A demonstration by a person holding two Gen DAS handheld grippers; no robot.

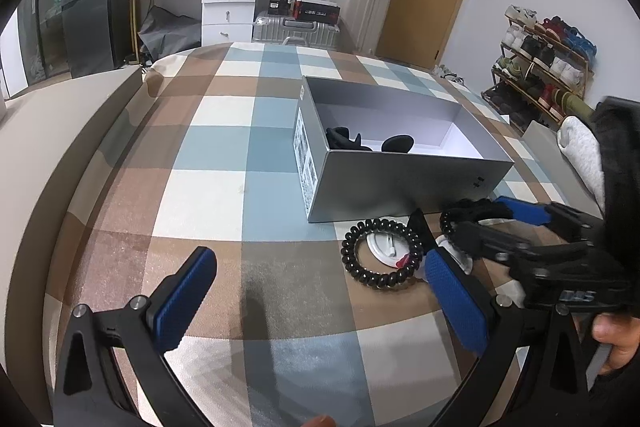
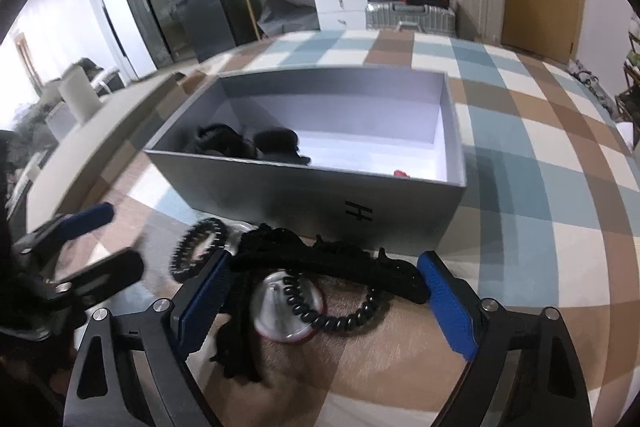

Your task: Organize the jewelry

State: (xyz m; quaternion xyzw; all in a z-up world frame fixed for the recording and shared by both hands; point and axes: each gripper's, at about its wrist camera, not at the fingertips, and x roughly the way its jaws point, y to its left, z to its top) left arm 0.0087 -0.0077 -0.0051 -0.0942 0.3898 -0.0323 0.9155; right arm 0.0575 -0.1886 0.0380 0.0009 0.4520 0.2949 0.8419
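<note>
Checked cloth (image 1: 224, 155) carries grey box (image 1: 400, 187), open, near far right part. Inside box, at left end: black items (image 2: 240, 143); small red piece (image 2: 400, 173) at front wall. Before box front wall: black coil ring (image 1: 380, 255) over white disc (image 1: 384, 247), second coil ring (image 2: 340, 315), black claw clip (image 2: 332, 263).

Right gripper (image 2: 328, 291) tilted down, jaws wide, clip and coil ring between blue pads (image 2: 448, 307), not pressed. Left gripper (image 1: 316, 303) tilted down over near cloth edge, jaws spread, nothing held.
</note>
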